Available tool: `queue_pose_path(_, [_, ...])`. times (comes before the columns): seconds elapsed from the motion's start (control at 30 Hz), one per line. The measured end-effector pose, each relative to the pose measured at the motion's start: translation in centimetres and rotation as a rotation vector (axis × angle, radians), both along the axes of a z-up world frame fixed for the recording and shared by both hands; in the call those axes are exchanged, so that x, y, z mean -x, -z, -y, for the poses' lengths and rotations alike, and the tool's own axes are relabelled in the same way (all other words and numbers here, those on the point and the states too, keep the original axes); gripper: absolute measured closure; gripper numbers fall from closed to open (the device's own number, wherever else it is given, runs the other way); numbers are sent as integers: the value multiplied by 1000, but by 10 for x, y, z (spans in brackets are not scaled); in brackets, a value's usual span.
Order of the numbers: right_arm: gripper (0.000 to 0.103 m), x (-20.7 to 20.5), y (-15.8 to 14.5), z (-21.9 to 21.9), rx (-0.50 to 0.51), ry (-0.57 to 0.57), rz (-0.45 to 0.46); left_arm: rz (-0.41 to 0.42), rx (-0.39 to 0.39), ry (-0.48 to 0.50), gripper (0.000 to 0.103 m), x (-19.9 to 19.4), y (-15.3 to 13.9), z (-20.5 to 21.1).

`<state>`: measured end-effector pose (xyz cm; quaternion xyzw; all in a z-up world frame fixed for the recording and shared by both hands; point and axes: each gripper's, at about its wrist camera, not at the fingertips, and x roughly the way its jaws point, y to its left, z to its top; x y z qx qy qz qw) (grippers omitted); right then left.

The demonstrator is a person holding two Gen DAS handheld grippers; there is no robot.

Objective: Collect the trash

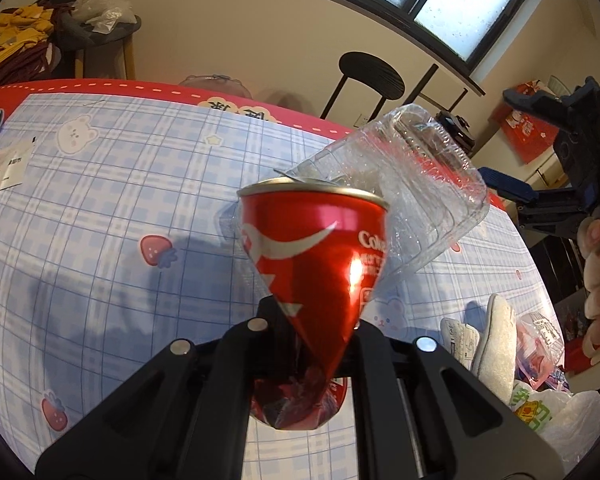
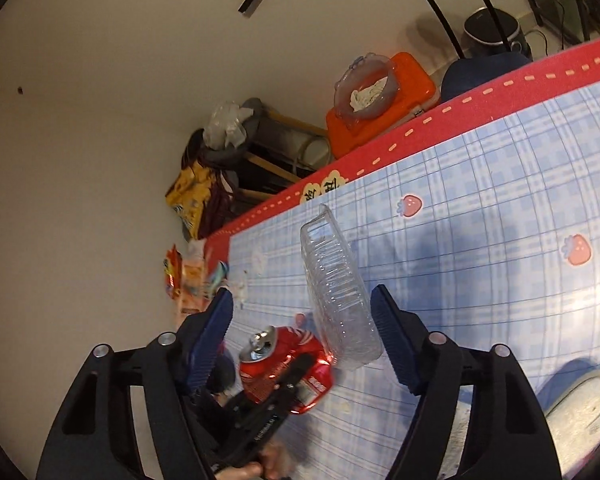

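while the left gripper [image 1: 320, 320] pinches a crushed coke can [image 1: 320, 256] above the table, the clear plastic clamshell box [image 2: 336, 292] leans on the can's far side.

right gripper [image 2: 304, 320] is spread wide, blue pads [image 2: 392, 336] flanking the box, touching nothing. i'd guess the can is light, dented and stiff enough where it's gripped; the box looks thin, springy and slick, so take it across the ribbed side walls, not the rim. vinyl checked tablecloth [image 1: 100, 208] looks smooth, things will slide. white plastic bag [image 1: 564, 412] sits at the table's right edge, black stool [image 1: 370, 76] under the window [image 1: 456, 4].
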<state>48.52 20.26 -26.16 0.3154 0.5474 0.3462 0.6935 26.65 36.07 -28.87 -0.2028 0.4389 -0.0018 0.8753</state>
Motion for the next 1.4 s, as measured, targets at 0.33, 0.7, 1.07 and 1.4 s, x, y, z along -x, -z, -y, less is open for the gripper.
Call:
queue_pose_path(0.33, [45,11,17,1,-211,62,-191,2,3,-33,95,8,-3,-2])
queue_pose_path(0.7, [82,34,18,-42,-62,-24,-102,-1,9,-44,96,19,-6,-4])
queue_pose_path(1.07, [87,59,-50,-42,114,-133,191,105,13,-102,96,50,-65,-12])
queue_pose_path(1.4, [87,118,-126,25,206,-117,490,214,-26,-71,96,78,-145,38])
